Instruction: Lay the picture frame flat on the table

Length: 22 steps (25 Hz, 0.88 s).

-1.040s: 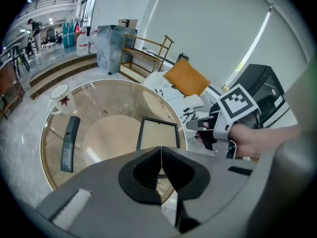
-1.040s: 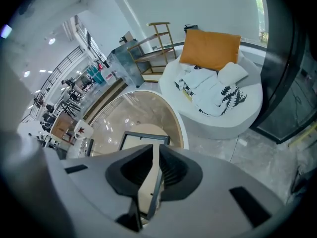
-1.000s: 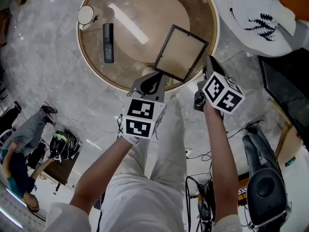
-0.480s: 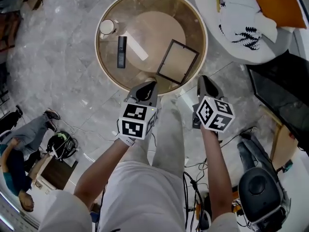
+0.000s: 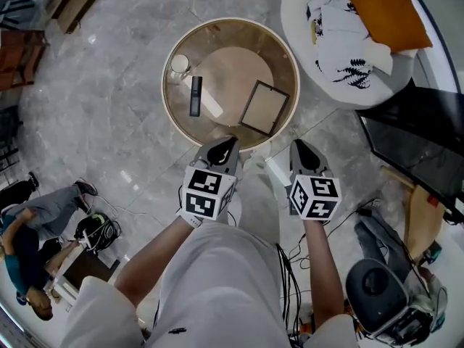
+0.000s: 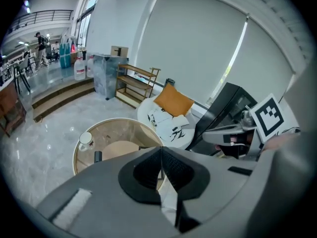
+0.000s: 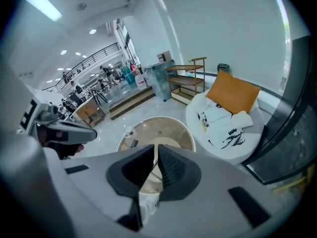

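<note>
The dark-edged picture frame (image 5: 264, 108) lies flat on the right half of the round glass table (image 5: 174, 104), with nothing touching it. Both grippers hang high above the table's near edge, close to the person's body. My left gripper (image 5: 223, 143) is shut, its pads (image 6: 171, 165) pressed together on nothing. My right gripper (image 5: 299, 146) is also shut and empty; its jaws have just been closing, and its pads (image 7: 171, 165) now meet at the tips. In both gripper views the table (image 6: 106, 127) (image 7: 171, 124) shows far below, beyond the jaws.
A black remote (image 5: 195, 96) and a white cup (image 5: 179, 64) sit on the table's left side. A white armchair (image 5: 304, 13) with an orange cushion (image 5: 380, 9) stands at the right, a black screen (image 5: 413, 133) beside it. Cables lie by the feet. A person (image 5: 29, 223) sits at lower left.
Both grippers have risen well away from the table, which now looks smaller and farther off. The frame stays flat where it lay.
</note>
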Motion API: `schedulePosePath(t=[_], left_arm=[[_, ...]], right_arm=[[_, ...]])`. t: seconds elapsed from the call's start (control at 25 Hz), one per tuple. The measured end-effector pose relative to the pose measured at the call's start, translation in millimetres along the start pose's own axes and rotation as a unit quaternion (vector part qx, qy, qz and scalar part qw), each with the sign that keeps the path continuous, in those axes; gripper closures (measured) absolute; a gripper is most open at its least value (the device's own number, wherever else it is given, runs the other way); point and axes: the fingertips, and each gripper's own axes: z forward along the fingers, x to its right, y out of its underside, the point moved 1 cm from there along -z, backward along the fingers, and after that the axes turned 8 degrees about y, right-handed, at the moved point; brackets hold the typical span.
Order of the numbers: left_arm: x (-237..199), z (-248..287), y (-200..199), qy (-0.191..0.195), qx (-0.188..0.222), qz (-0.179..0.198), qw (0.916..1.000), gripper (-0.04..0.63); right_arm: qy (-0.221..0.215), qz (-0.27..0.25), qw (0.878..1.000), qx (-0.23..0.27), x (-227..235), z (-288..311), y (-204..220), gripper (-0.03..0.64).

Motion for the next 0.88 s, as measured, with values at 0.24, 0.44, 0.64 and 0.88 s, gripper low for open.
schedulePosePath(t=[0.24,0.44,0.64,0.88], left_arm=[[23.7,-48.8,-37.8,-0.004,0.041,0.033,0.9986,0.588],[39.2,-84.0,-64.7,-0.008,0.075,0.065,0.995,0.588],[62.9,-118.0,-81.9,-0.004,0.107,0.085,0.9906,0.588],[88.7,-142.0,-89.3,0.008,0.129,0.101,0.9864,0.588]], right_arm=[[-0.008,-0.043,0.998,0.042,-21.8,-63.2,-30.4,0.595],[-0.002,-0.058,0.994,0.09,-35.1,-112.7,-55.9,0.595],[0.014,-0.049,0.99,0.134,-36.2,-150.4,-70.1,0.601],[0.017,-0.047,0.984,0.169,-35.1,-190.7,-78.4,0.601]])
